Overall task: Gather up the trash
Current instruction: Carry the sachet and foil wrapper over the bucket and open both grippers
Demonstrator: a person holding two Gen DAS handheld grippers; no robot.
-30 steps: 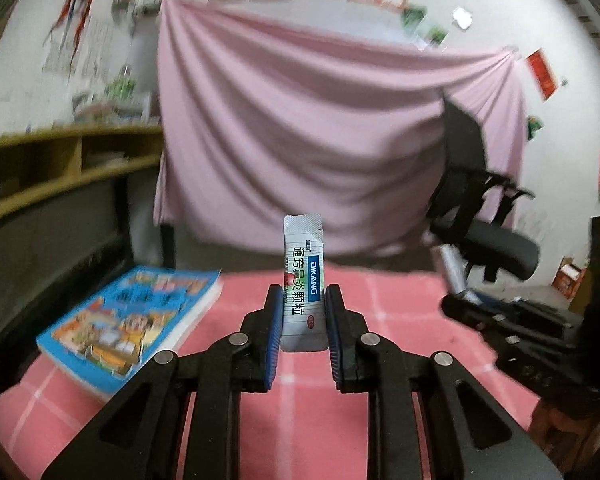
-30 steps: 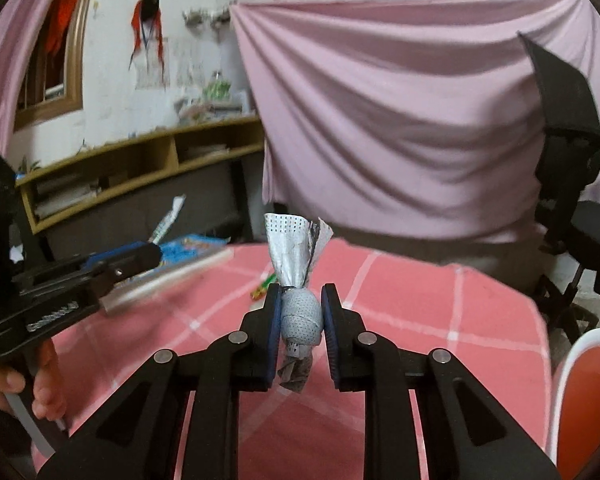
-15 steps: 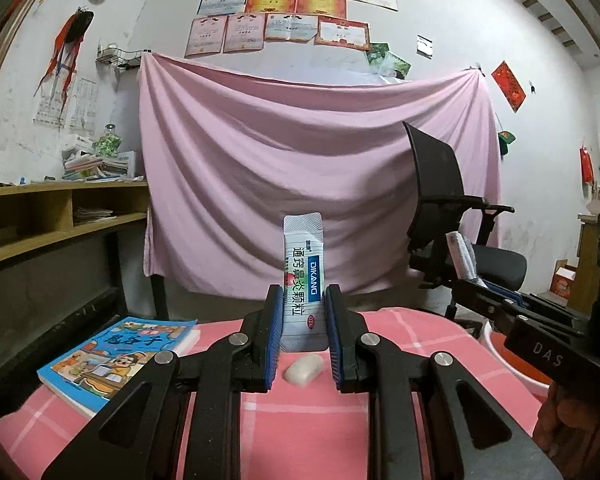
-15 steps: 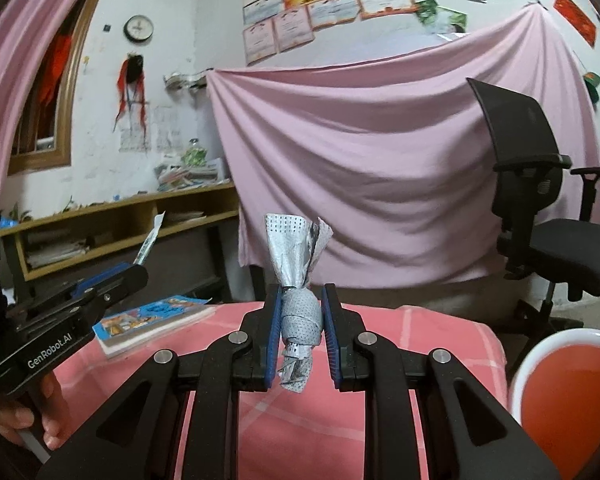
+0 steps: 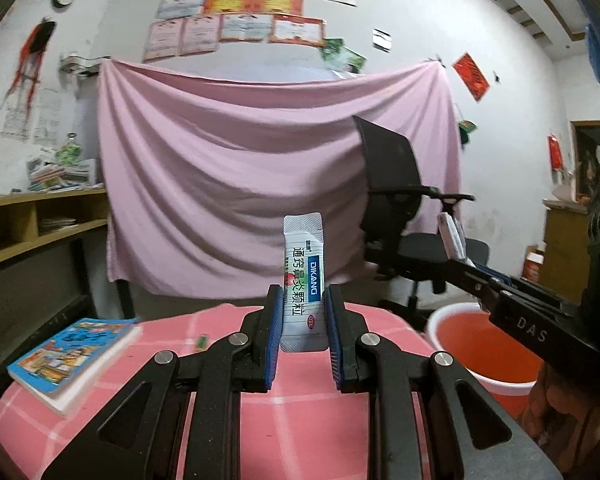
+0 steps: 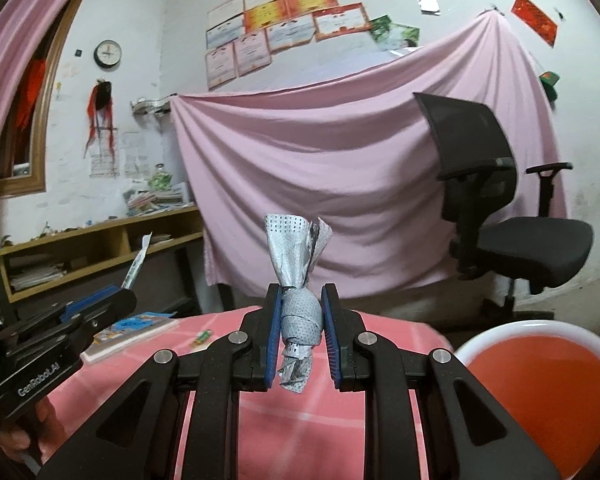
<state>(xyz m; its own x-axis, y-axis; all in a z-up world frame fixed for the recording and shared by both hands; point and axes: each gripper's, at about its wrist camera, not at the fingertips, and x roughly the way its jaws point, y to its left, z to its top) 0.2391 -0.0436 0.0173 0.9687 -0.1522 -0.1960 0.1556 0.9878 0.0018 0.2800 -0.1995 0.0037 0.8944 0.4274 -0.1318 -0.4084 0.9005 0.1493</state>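
Both claws carrying trash above the pink surface

The left claw [image 5: 300, 320] is pinching an upright silver sachet [image 5: 302, 280]; the right claw [image 6: 299, 320] is gripping a twisted silver wrapper [image 6: 298, 308]. Both are hanging over the checked surface [image 5: 292, 420]. Farther left a picture book [image 5: 76, 352] is lying; to the right the orange bucket [image 6: 540, 392] is standing beside the surface.

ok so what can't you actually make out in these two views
- Orange bucket: base and far side cut off by the right wrist view's edge; contents not visible.
- Small green scrap on the pink tablecloth: too small and blurred to identify.
- Book: cover blurred, title unreadable.
- Twisted foil wrapper: its middle is hidden by the right gripper pads.
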